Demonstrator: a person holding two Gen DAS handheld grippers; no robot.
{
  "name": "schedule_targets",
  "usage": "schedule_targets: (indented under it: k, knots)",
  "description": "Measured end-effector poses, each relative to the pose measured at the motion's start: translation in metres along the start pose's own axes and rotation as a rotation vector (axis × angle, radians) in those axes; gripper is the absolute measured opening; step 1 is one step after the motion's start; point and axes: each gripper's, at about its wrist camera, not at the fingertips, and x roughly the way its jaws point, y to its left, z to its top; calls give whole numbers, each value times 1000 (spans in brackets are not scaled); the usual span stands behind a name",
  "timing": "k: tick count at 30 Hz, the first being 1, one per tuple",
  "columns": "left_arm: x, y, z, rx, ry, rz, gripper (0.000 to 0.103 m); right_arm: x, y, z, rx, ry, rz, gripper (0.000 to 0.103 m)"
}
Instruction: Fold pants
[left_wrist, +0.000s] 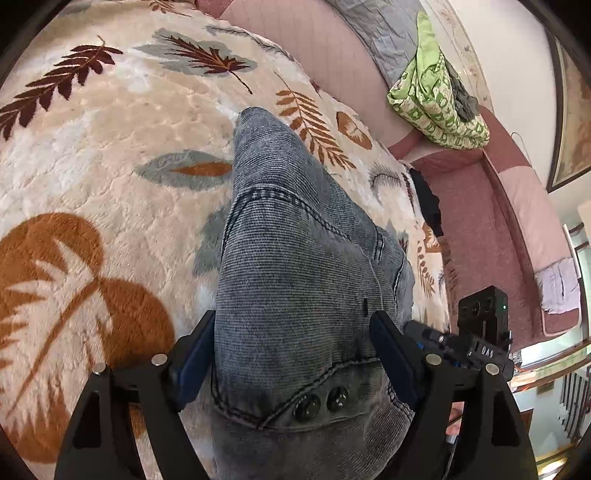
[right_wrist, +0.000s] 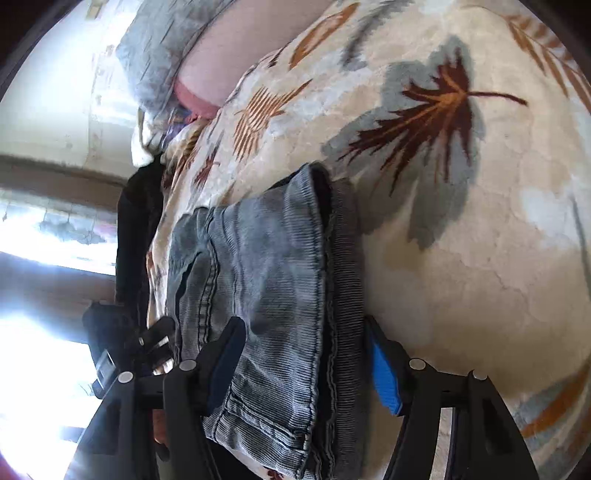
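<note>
Grey-blue denim pants (left_wrist: 295, 266) lie on a cream blanket with leaf prints (left_wrist: 110, 147). In the left wrist view the waistband end with two dark buttons (left_wrist: 321, 402) sits between the fingers of my left gripper (left_wrist: 291, 332), whose jaws stand wide apart on either side of the cloth. In the right wrist view the pants (right_wrist: 266, 277) lie folded in layers, hem edge to the right. My right gripper (right_wrist: 303, 354) is open, its blue-padded fingers (right_wrist: 384, 373) on either side of the folded denim. The right gripper also shows in the left wrist view (left_wrist: 480, 332).
A pink sofa back (left_wrist: 332, 48) and a maroon seat (left_wrist: 480, 221) lie beyond the blanket. A green patterned bundle (left_wrist: 436, 99) rests on the sofa. A dark garment (right_wrist: 136, 229) lies at the blanket's edge. A bright window (right_wrist: 44, 295) is at the left.
</note>
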Motion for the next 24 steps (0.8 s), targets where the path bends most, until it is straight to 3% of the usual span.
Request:
schedule_targets:
  k: [1,2,4,6,7,9,13,18,21,24]
  knots:
    - [0,-1,-1,16,-7,7,81,2,5,0,-16,1,-21,64]
    - [0,-4,-2,37,-12,26,81,4,10,-1,-28,-1,-58,54]
    - [3,-15,-6,105,-29,120,60,3,15,-5,-39,-8,-85,42]
    - [2,-23,-10,161,-47,157,49,1,23,-11,-63,-23,-108,32]
    - [0,-26,-11,177,-54,165,40,0,29,-14,-80,-33,-127,31]
    - [-4,-34,-13,223,-73,194,33,-5,38,-17,-99,-50,-145,28]
    - [-16,-58,-23,346,-129,253,30,-19,66,-23,-155,-90,-144,25]
    - [-41,-89,-27,447,-222,254,29,-40,100,-29,-233,-133,-140,18]
    - [-54,-90,-24,454,-257,233,29,-44,109,-26,-248,-154,-139,18]
    - [-47,-76,-17,426,-224,233,30,-30,100,-21,-233,-109,-152,22]
